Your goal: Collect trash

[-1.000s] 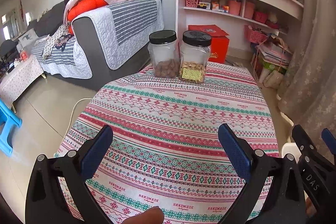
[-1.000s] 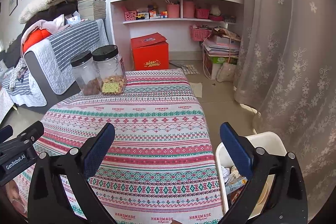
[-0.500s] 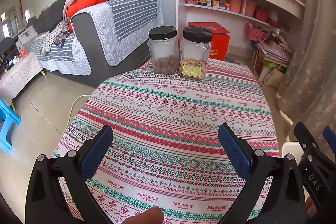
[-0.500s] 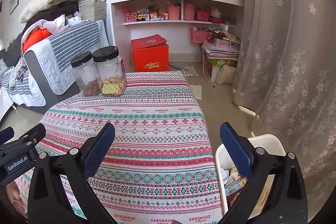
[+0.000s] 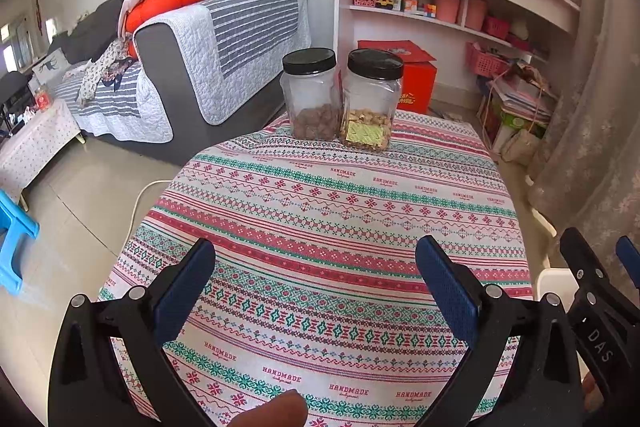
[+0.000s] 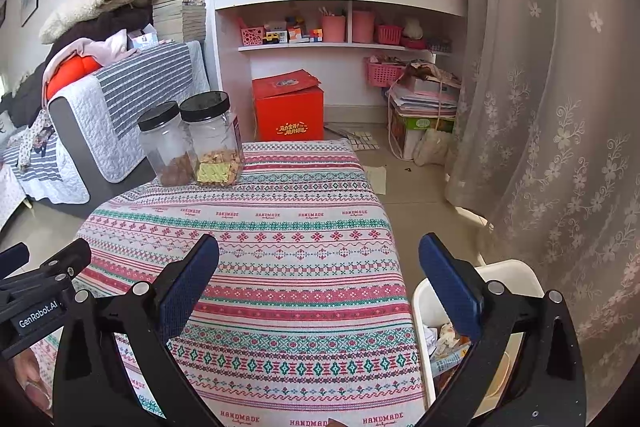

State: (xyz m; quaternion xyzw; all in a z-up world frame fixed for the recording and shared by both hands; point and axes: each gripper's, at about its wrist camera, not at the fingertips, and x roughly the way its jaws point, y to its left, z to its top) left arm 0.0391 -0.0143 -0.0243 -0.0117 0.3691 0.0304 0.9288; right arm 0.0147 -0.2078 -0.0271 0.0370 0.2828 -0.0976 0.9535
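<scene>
My left gripper [image 5: 316, 283] is open and empty above the near part of the patterned tablecloth [image 5: 360, 219]. My right gripper [image 6: 320, 275] is open and empty over the cloth's right edge. A white trash bin [image 6: 508, 275] stands on the floor right of the table, with crumpled paper and wrappers [image 6: 444, 343] inside, partly hidden by my right finger. The bin's rim also shows in the left wrist view [image 5: 548, 279]. No loose trash shows on the cloth.
Two clear jars with black lids, one with brown snacks [image 5: 312, 95] and one with yellow snacks [image 5: 372, 99], stand at the table's far edge. A grey sofa [image 5: 192, 67], white shelves [image 6: 340, 7], a red box [image 6: 288, 111] and a curtain [image 6: 560, 107] surround the table.
Both grippers have drifted slightly, so the jars sit a little lower in view. Both stay open and empty.
</scene>
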